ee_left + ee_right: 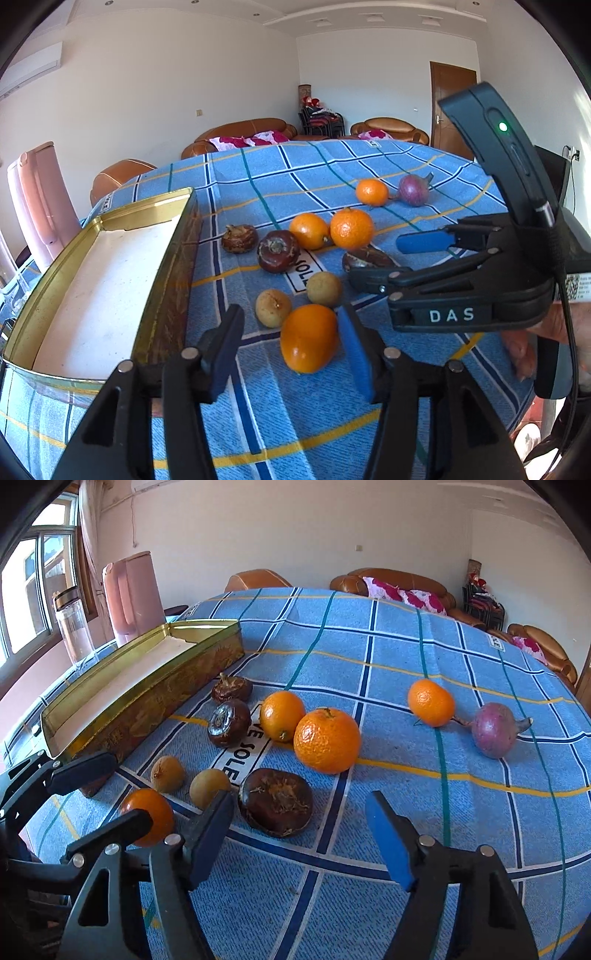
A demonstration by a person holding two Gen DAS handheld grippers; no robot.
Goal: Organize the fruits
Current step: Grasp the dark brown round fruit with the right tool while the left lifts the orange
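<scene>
**Left wrist view: both grippers spread wide over the fruit, holding nothing**

Left wrist view shows the left gripper (291, 347) with its jaws wide apart, one on each side of the near orange (309, 338); whether the right pad touches the fruit cannot be told. The tin (162, 280) lies open just left of it, its near corner beside the left finger. The right gripper (384, 258) reaches in from the right, jaws parted, above a dark fruit (369, 258) that it partly hides.

Fruit sits clustered on the blue checked cloth (295, 424) beside the tin: two tan fruits (273, 307) by the near orange, two brown ones (278, 251) and a pair of touching oranges (351, 229) behind. A lone orange (372, 192) and a purple bulb (413, 190) lie well apart, farther back. Bare cloth lies in front of the cluster and beyond it to the far edge.

The right wrist view shows the dark fruit (276, 802) whole, just beside the left finger of the right gripper (299, 823), whose jaws stand wide and empty. It also shows the tin's long patterned wall (147, 705), a pink jug (133, 594) and a clear bottle (74, 624) behind it, by a window. The left gripper (110, 794) appears at the left edge, straddling the near orange (153, 816).
</scene>
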